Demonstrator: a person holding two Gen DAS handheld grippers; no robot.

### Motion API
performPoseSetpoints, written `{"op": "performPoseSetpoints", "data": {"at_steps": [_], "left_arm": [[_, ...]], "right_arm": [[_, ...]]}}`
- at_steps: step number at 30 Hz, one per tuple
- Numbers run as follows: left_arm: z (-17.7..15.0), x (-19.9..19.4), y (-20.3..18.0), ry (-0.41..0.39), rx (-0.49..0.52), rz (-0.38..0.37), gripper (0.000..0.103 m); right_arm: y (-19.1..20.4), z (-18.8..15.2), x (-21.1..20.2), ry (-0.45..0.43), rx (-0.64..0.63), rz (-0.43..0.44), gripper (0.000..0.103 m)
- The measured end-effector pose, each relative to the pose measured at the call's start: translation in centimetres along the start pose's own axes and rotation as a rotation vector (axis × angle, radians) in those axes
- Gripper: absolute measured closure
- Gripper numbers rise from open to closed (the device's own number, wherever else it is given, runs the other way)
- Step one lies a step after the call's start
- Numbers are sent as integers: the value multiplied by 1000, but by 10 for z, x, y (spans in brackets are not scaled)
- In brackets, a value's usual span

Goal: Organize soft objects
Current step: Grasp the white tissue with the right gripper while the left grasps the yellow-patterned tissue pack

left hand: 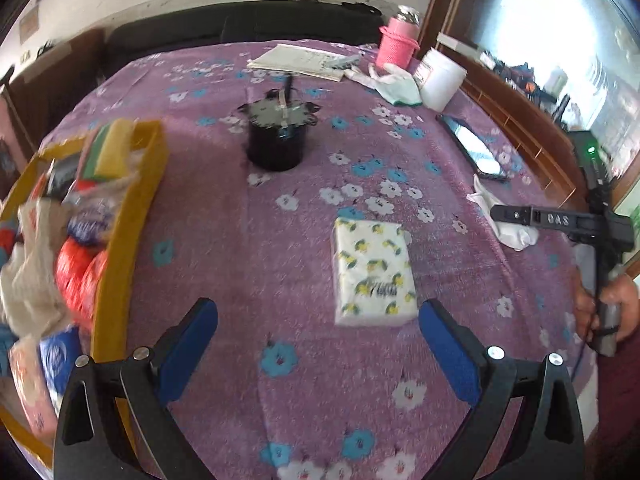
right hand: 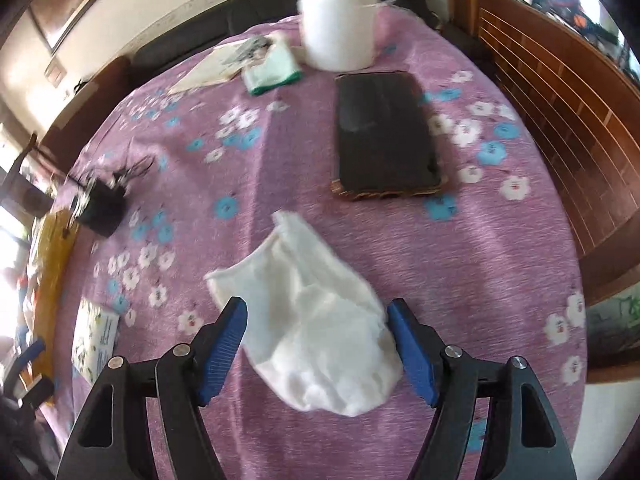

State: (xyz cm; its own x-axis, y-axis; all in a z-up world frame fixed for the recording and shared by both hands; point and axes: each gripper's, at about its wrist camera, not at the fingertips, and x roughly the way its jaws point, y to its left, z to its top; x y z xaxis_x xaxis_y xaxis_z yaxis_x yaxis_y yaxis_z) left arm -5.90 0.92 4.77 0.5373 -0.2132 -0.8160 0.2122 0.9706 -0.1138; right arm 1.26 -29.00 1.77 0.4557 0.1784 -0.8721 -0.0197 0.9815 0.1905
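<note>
Two soft things are left out on the tabletop [left hand: 248, 264]: a white cloth [right hand: 320, 328] and a tissue pack [left hand: 372, 272]. The cloth is lying crumpled between the wide-open right tongs [right hand: 316, 320], but nothing is gripped yet. The tissue pack is lying flat just ahead of the left tongs [left hand: 318, 320], which are also spread wide and empty. Other soft things are already piled in the yellow box [left hand: 136, 216] at the left, so the cloth and pack are probably meant to be put there too. A black tablet [right hand: 384, 136] and a white tub [right hand: 340, 24] are set farther back. Much of the yellow box is cut off and blurred, so its contents cannot all be named.
</note>
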Motion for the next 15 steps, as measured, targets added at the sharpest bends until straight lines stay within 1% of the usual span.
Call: {"op": "performPoseSetpoints", "data": {"at_steps": [2, 5, 6, 7, 8, 9, 10, 11, 12, 13, 14, 15], "left_arm": [[6, 11, -9, 8, 34, 13, 3], [12, 33, -26, 34, 97, 53, 3], [13, 41, -30, 46, 114, 67, 3], [14, 50, -34, 61, 128, 73, 3], [14, 56, -37, 75, 137, 69, 3], [13, 62, -40, 90, 148, 57, 6], [12, 63, -43, 77, 160, 58, 12], [11, 60, -45, 60, 169, 44, 33], [11, 56, -46, 46, 177, 29, 47], [11, 53, -46, 50, 176, 10, 52], [11, 48, -43, 42, 155, -29, 52], [11, 43, -41, 28, 143, -42, 52]], "right_arm": [[12, -10, 0, 3, -39, -21, 27], [18, -19, -1, -8, -68, -69, 40], [17, -22, -3, -13, -68, -72, 47], [14, -25, -5, -17, -60, -67, 58], [11, -27, -8, -18, -51, -63, 64], [9, -28, -9, -17, -43, -54, 71], [6, -30, -11, -13, -31, -40, 75], [4, -31, -14, -13, -21, -32, 76], [2, -33, -17, -17, -15, -33, 77], [2, -35, -21, -24, -14, -37, 77], [3, -36, -24, -32, -11, -37, 77], [4, -36, -29, -41, -10, -32, 77]]}}
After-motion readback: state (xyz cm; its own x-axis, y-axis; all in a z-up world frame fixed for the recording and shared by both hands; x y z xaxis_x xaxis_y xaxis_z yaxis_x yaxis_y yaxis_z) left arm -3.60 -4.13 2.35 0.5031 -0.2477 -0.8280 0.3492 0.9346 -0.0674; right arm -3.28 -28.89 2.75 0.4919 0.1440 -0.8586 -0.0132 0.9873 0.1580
